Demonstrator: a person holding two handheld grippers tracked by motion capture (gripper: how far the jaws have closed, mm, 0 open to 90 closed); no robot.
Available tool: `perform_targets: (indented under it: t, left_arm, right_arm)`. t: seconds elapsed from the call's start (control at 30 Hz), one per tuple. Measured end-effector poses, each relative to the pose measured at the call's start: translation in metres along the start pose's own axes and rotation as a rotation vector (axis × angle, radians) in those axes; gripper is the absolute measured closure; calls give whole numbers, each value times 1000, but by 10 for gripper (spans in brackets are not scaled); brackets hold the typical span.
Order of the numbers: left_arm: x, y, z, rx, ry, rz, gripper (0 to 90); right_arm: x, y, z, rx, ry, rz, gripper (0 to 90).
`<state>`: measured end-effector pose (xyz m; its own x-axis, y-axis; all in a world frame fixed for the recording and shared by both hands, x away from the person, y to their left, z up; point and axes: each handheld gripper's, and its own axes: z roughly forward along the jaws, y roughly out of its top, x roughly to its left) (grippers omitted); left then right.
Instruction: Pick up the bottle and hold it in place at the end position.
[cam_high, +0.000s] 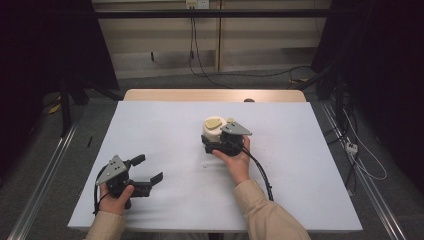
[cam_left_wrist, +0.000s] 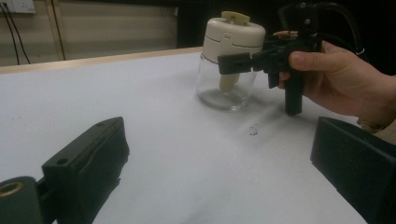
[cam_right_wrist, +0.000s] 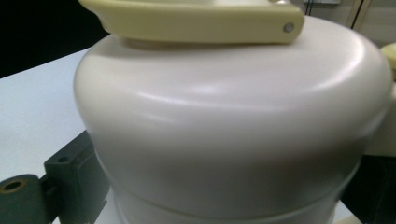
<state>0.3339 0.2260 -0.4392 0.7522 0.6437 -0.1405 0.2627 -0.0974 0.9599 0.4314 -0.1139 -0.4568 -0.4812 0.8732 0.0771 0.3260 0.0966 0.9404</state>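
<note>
- White sheet (cam_high: 165, 125) covers the table; we note a wooden table edge (cam_high: 215, 95) showing at the far side, a pale wall with trailing cables behind it, and dark surroundings left and right.
- We log the jar (cam_high: 214, 131) near the table's centre, slightly right of the midline. It stands upright on the sheet.
- From the left gripper view we see the jar (cam_left_wrist: 229, 60) has a clear glass body below and a cream dome-shaped cap above, with a yellowish flat lever on top. A cream stem hangs down inside the glass.
- We see the right gripper (cam_high: 223, 143) at the jar's near side, held in the person's right hand (cam_high: 235, 160). Its jaws sit one on each side of the jar, at the level where cap meets glass.
- In the right gripper view the cream cap (cam_right_wrist: 233, 121) sits very close between the jaws; one black jaw lies against its lower left. We cannot tell whether the jaws are pressing on the jar or merely bracketing it.
- We record the left gripper (cam_high: 150, 170) near the front left corner, well apart from the jar, held in the left hand (cam_high: 116, 200). Its jaws are spread wide with nothing between them, pointing towards the jar.
- A small dark speck (cam_left_wrist: 253, 131) lies on the sheet just in front of the jar.
</note>
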Motion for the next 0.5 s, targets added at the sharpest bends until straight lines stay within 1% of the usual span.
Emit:
perform_targets:
  t: [0.2, 0.33, 0.4, 0.5]
  left_arm:
    - [1, 2, 4, -3, 0, -2, 36]
    - [0, 5, 9, 15, 4, 12, 36]
    - [0, 7, 13, 25, -1, 11, 36]
    - [-1, 11, 20, 41, -11, 25, 36]
  right_arm:
    - [0, 0, 0, 1, 1, -2, 58]
    - [1, 0, 0, 3, -5, 0, 59]
    - [1, 0, 0, 4, -6, 0, 59]
    - [1, 0, -1, 7, -2, -1, 59]
